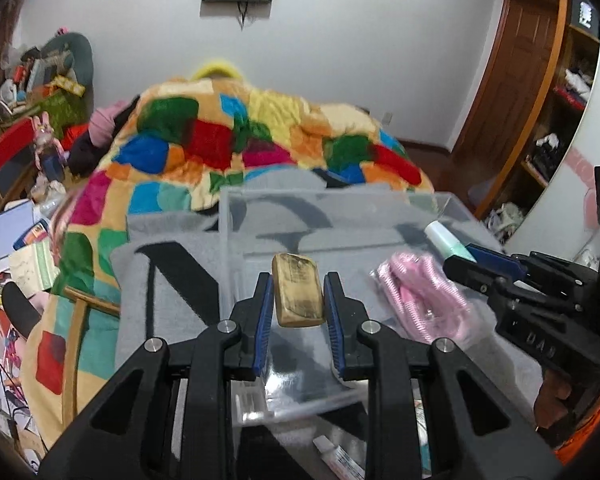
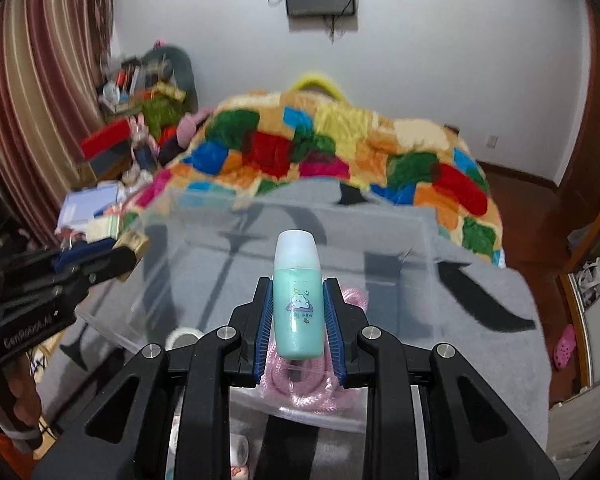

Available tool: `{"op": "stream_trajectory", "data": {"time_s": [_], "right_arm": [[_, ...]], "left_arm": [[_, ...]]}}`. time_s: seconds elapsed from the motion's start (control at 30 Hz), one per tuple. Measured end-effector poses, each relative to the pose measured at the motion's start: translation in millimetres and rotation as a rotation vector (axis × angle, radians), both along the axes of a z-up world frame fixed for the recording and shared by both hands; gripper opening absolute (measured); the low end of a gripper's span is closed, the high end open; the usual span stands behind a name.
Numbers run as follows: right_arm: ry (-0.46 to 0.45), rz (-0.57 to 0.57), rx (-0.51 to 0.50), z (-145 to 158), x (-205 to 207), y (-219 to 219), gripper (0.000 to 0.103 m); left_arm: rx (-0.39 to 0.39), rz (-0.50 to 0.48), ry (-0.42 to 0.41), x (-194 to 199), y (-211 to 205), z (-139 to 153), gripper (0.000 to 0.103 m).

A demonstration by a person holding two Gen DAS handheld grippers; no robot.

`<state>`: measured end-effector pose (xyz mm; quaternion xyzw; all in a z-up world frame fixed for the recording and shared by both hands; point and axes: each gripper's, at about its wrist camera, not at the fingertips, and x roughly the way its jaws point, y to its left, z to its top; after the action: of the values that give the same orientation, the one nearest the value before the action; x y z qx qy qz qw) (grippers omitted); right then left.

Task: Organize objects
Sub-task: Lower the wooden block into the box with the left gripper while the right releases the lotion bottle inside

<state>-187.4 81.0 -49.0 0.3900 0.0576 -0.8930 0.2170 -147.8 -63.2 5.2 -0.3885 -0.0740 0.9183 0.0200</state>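
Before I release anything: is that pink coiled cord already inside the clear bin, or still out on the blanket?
Inside. The pink coiled cord lies on the clear bin floor, seen below the teal bottle.

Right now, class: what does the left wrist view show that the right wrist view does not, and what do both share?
Only the left wrist view: a white tube lying near the clear box, and open wardrobe shelves at right.

Only the right wrist view: a tape roll beside the box, striped curtains at left, and a pink shoe on the floor.

Both: the left gripper shut on a tan block, the right gripper shut on a green bottle, the pink cord, and the patchwork blanket.
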Motion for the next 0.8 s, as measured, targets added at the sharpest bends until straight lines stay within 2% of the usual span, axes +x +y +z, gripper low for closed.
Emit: {"op": "stream_trajectory", "data": {"time_s": [0.2, 0.33, 0.5, 0.53, 0.67, 0.73, 0.8], "right_arm": [[-0.073, 0.028, 0.042, -21.3, -11.8, -8.2, 0.023], [-0.084, 0.04, 0.041, -21.0, -12.1, -8.6, 0.023], [-0.09, 0.053, 0.04, -18.4, -7.6, -12.2, 0.023], [-0.091, 0.055, 0.036, -17.4, -6.6, -11.8, 0.024], [-0.073, 0.064, 0.022, -10.8, 2.0, -9.5, 0.033], [-0.055, 0.068, 0.02, -5.8, 8.6, -8.5, 0.034], [-0.033, 0.072, 0.019, -0.1, 17.2, -6.4, 0.035]], "left_arm": [[-0.069, -0.033, -0.028, -5.1, 14.8, -10.1, 0.025], [-0.114, -0.044, -0.036, -4.5, 21.6, -14.1, 0.025], [-0.096, -0.056, -0.038, -1.7, 21.0, -11.5, 0.028], [-0.092, -0.059, -0.036, 0.0, 20.5, -10.3, 0.03], [-0.126, -0.049, 0.008, 11.7, 22.6, -1.4, 0.054], [-0.132, -0.05, 0.028, 18.0, 23.1, 3.2, 0.058], [-0.138, -0.043, 0.049, 26.4, 22.9, 9.1, 0.066]]}}
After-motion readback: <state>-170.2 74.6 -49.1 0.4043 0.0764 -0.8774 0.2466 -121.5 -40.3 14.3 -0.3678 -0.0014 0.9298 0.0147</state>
